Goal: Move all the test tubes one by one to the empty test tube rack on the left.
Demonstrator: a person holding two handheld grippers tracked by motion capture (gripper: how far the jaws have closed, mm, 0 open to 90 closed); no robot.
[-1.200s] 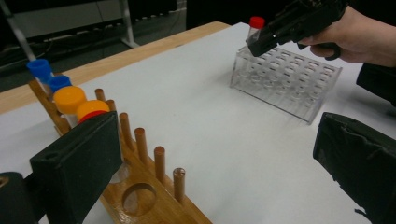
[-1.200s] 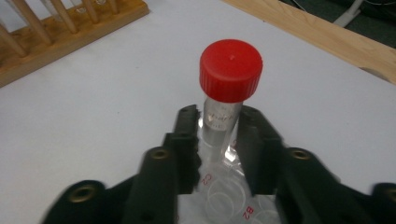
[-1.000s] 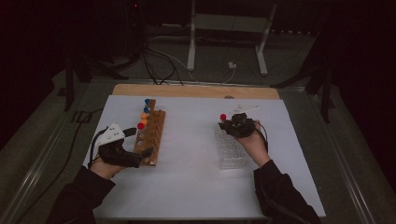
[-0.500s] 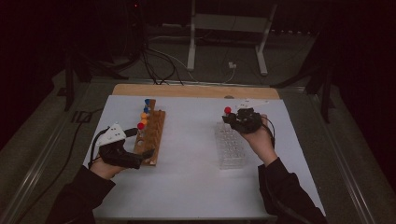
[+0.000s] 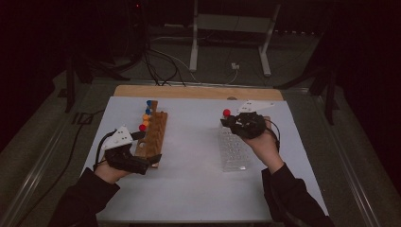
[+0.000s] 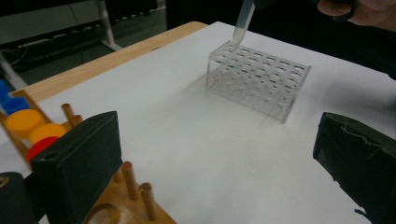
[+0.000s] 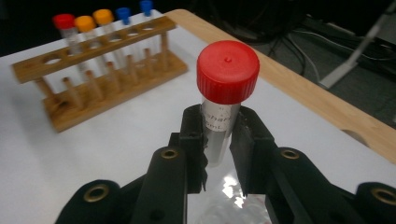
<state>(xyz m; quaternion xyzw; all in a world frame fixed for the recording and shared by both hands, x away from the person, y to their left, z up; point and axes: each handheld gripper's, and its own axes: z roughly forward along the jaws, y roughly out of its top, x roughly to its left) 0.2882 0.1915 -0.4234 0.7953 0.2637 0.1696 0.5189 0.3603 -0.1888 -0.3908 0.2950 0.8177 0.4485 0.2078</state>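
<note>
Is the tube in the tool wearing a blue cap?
No, the tube clamped in the right tool has a red cap.

High view is dim: only the white table (image 5: 198, 179) is lit, the room behind is near black. Light falls from above, shadows soft. My left gripper's view blurs its near jaws. In my right one the red cap (image 7: 228, 71) is sharp, glare on the clear rack (image 7: 229, 196) below.

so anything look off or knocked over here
Nothing stands out. The wooden rack stands level with its capped tubes upright, the clear rack sits flat, and the red-capped tube is held straight in the right gripper, tip at a corner hole. No spill shows.
</note>
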